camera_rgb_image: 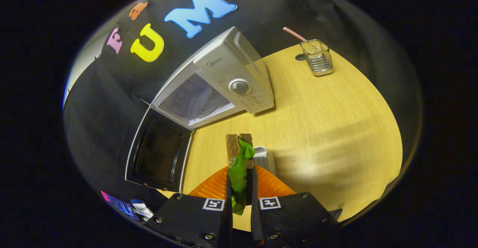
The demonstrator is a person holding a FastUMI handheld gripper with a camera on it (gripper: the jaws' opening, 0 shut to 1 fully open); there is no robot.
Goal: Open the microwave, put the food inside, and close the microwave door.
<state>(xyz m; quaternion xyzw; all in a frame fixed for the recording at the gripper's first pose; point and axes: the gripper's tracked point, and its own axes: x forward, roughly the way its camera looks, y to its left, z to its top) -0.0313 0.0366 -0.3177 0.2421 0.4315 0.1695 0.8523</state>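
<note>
Above wooden table — tilted tongs clamp sandwich.

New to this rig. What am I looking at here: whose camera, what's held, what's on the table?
No robot arm: a person carries a two-finger gripper, and a fisheye camera on it looks along the fingers. They are shut on a toy sandwich, brown bread slices with green lettuce hanging out. Under it sits an orange plate with a small white object beside it. Beyond, on the wooden table, a white microwave stands with its door swung open. Farther back is a clear glass with a striped straw.
</note>
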